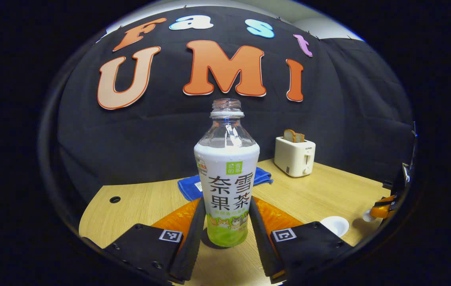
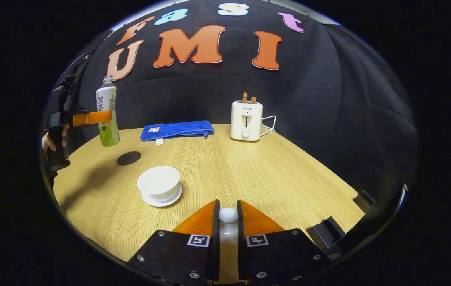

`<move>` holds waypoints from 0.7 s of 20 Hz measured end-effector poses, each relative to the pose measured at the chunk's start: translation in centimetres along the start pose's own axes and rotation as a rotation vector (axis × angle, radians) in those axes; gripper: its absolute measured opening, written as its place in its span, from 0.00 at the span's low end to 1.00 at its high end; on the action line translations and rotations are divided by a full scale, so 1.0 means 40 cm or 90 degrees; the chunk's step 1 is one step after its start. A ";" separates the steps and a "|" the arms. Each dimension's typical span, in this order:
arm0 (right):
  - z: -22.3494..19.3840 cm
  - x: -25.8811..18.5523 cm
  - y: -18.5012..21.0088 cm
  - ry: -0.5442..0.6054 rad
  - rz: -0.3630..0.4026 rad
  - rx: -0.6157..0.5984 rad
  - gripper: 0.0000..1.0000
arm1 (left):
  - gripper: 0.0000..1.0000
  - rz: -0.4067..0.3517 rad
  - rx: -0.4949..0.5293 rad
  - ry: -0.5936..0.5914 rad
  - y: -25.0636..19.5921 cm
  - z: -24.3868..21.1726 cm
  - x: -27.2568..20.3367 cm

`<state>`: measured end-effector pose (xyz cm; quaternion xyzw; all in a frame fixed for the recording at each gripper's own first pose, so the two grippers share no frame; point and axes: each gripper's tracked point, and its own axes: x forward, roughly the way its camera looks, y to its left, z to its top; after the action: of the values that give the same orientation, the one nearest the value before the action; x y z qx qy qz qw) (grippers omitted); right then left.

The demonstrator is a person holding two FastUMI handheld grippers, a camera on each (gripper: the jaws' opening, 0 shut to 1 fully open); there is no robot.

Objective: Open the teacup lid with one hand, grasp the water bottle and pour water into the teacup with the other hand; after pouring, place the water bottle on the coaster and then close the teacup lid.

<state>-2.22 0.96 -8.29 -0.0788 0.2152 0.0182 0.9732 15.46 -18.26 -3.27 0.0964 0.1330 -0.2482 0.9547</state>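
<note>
Your left gripper (image 1: 227,222) has its two fingers pressed against either flank of the uncapped clear plastic bottle with the white and green label (image 1: 227,186), low on the label. That low hold keeps the neck free for tipping, though it leaves the weight above the fingers. In the right gripper view the bottle (image 2: 107,113) hangs clear above the pale wooden tabletop (image 2: 249,167), upright or very nearly so, over the small dark round coaster (image 2: 129,158) and well to the side of the cup, so I judge pouring has not begun. Your right gripper (image 2: 228,216) is closed narrow on the small white knob of the teacup lid (image 2: 228,215), the fingers pinching it from both sides. The lid is held off to the side and apart from the cup, which keeps the mouth clear for the stream. The white porcelain teacup (image 2: 159,181) sits open on its white saucer (image 2: 162,198), near the coaster and between the two grippers. The next move, as I read it, calls for carrying the bottle across until its neck stands over the cup before you tilt it. A tilt started too early would wet the table. Behind, the folded blue cloth (image 2: 177,130) and the cream toaster with bread slices (image 2: 246,120) stand against the wall, well out of your path.
</note>
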 end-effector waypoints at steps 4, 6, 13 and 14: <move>0.002 0.010 -0.002 0.005 -0.007 -0.005 0.14 | 0.65 -0.001 -0.018 -0.009 0.034 -0.012 0.068; 0.003 0.014 -0.007 0.007 -0.014 -0.005 0.19 | 0.66 -0.003 -0.030 -0.006 0.046 -0.037 0.101; 0.004 0.025 -0.010 0.016 -0.027 -0.007 0.18 | 0.68 -0.007 -0.064 0.039 0.063 -0.137 0.165; 0.002 0.026 -0.012 0.018 -0.029 -0.007 0.19 | 0.68 -0.005 -0.058 0.041 0.067 -0.149 0.171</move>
<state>-1.21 0.51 -8.57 -0.0892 0.2266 -0.0040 0.9699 21.30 -17.53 -10.67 0.0601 0.1752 -0.2425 0.9523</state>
